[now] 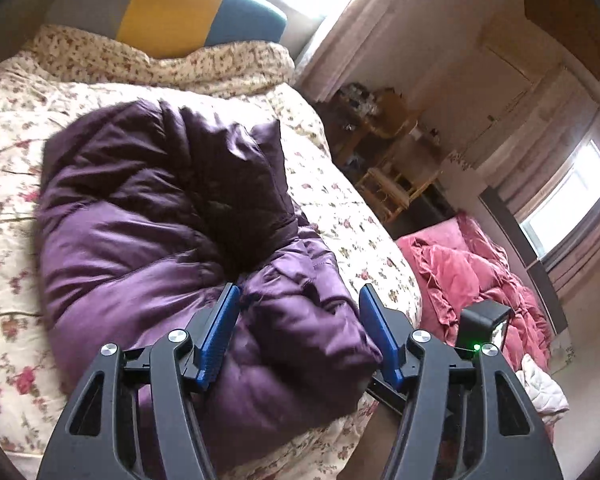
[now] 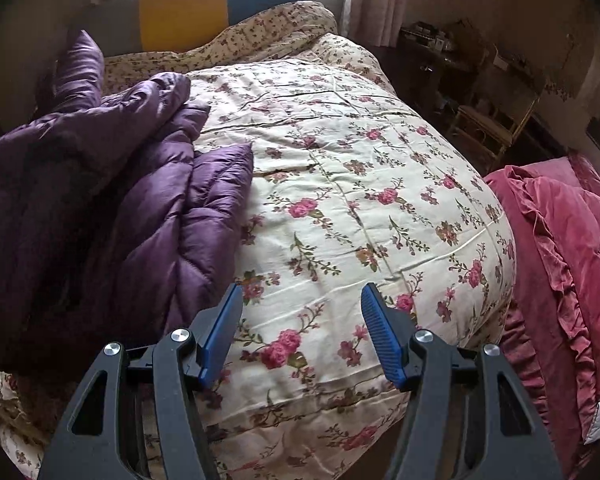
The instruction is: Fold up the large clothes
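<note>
Left tool (image 1: 298,300) agape over puffy quilted purple coat (image 1: 148,208).

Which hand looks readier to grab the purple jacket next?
The left. The left gripper stands open with a fold of the purple jacket between its fingers, while the right gripper hangs open over the floral quilt.
</note>
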The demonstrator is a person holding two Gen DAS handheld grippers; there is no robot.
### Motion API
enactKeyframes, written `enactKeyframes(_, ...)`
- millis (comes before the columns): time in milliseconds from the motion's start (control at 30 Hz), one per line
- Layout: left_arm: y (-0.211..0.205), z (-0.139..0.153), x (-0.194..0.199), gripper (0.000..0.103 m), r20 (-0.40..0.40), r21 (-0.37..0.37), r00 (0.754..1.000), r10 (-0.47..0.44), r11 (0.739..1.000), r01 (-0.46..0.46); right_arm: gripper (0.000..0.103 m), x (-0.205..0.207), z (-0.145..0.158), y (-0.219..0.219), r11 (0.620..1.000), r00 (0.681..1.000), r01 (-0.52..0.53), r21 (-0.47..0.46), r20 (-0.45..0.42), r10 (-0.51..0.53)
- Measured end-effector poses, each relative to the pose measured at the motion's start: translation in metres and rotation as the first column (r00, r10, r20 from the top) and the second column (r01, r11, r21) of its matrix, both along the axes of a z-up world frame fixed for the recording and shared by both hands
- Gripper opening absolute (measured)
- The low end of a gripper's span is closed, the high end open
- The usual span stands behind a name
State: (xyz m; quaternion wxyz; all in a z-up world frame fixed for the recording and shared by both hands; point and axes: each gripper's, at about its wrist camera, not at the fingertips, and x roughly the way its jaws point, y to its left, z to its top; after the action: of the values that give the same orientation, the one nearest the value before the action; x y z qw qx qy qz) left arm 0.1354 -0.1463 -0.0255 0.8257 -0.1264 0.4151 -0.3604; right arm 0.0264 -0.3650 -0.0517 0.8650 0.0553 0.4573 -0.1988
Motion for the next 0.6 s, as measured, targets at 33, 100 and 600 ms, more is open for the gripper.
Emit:
enactKeyframes(33, 0.007, 0.003, -0.003, 0.061, 0.013, 0.002, 1.0, 0.015, 1.0, -0.015, 0.061, 0.0, 0.001, 0.002, 1.0, 1.0, -0.004, -0.002, 0.0, 0.004)
enactKeyframes(100, 0.021, 0.003, -0.007, 0.061, 0.028, 0.012, 0.999, 0.046, 0.999, -0.046, 0.061, -0.001, 0.002, 0.007, 1.0, 1.0, -0.011, -0.01, 0.003, 0.011)
enactKeyframes(600, 0.104, -0.024, -0.033, 0.061, 0.031, 0.078, 0.957, 0.287, 0.954, -0.289, 0.062, -0.005, 0.013, 0.04, 0.998, 0.998, -0.055, -0.04, 0.013, 0.056)
